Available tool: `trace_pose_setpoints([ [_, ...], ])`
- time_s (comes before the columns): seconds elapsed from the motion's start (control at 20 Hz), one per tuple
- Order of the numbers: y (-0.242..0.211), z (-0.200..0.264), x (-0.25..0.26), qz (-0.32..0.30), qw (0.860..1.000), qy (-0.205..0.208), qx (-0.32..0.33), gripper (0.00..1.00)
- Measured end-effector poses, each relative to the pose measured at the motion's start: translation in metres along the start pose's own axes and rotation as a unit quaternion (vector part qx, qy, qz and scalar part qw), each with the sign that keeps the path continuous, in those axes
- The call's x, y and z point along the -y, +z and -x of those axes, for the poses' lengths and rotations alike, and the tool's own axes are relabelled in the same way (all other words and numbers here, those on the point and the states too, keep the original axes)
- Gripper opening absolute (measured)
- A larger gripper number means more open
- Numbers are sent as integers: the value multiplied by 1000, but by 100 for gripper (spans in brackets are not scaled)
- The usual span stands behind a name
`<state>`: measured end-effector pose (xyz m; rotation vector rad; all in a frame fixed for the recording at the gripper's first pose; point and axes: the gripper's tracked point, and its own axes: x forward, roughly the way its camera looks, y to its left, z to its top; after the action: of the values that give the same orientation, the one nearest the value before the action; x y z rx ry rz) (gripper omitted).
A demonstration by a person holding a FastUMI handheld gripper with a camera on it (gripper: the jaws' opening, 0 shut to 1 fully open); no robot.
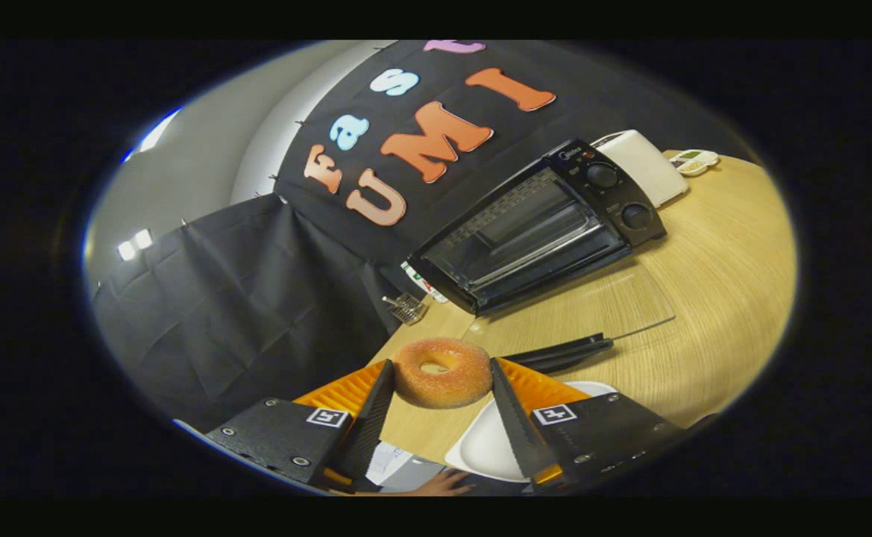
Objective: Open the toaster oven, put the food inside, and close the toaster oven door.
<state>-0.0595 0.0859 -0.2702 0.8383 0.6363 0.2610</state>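
The gripper [441,388] is clenched on the doughnut [442,371], both fingers pressing its sides, and holds it lifted above the white plate [484,447] and the wooden table [711,298]. The toaster oven [547,224] stands beyond the fingers with its glass door [592,302] folded flat, so the loading step appears in hand. The next move calls for carrying the doughnut over the door and onto the rack.

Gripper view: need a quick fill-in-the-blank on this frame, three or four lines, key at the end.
1. The gripper has its jaws shut on the ____.
2. The toaster oven has its glass door ____, lying flat on the table.
3. Below the gripper, on the table, sits a white ____.
4. The oven's two round ____ sit on the panel beside its cavity.

Missing words: donut; open; plate; knobs
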Motion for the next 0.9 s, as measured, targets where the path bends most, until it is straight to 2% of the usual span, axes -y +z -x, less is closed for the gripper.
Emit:
trace_pose_setpoints([
  [0.25, 40, -36, 6, -24, 999, -6, 34, 74],
  [0.45, 68, -64, 25, -41, 997, -30, 57, 74],
  [0.9, 111, -133, 55, 5, 993, -90, 75, 74],
])
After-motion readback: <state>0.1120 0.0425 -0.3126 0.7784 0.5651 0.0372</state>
